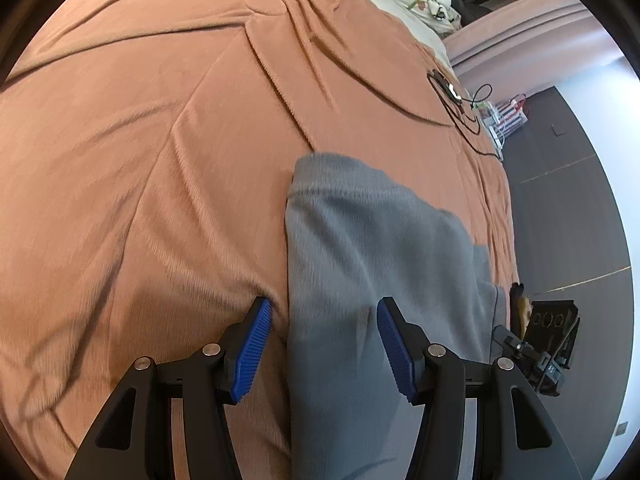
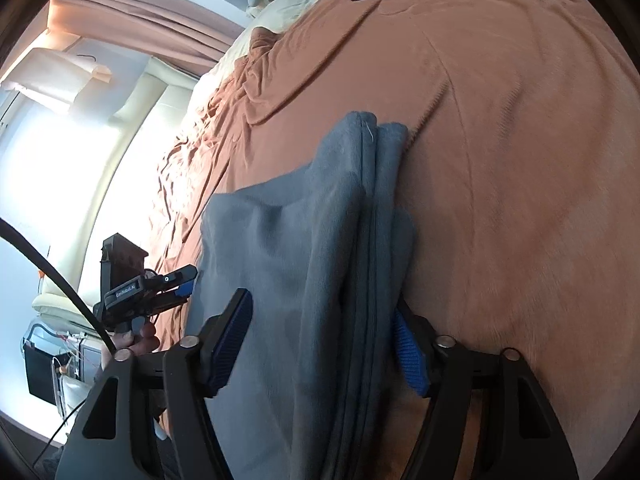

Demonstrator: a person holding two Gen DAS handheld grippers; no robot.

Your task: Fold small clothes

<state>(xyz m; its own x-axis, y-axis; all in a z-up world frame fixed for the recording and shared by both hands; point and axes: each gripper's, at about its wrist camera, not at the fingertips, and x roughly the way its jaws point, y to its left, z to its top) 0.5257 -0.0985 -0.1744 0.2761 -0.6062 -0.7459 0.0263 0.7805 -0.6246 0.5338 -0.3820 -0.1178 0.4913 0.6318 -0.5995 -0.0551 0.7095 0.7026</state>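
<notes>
Right wrist view: grey garment (image 2: 304, 240), frame centre on bed (image 2: 520, 160), between spread right gripper (image 2: 324, 344) pads; pinch all layers squarely.

Bed (image 1: 160, 160) – orange blanket (image 2: 520, 160), grey garment (image 1: 360, 240), black cable (image 1: 460, 108) on top.

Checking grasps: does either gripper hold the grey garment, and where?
The left gripper is open astride the grey garment, at its edge, nothing held; the right gripper straddles folded layers, grip cannot be told.

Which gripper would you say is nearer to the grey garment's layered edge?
Right. The right gripper straddles the layered edge; the left gripper sits across the garment, at its opposite edge.
</notes>
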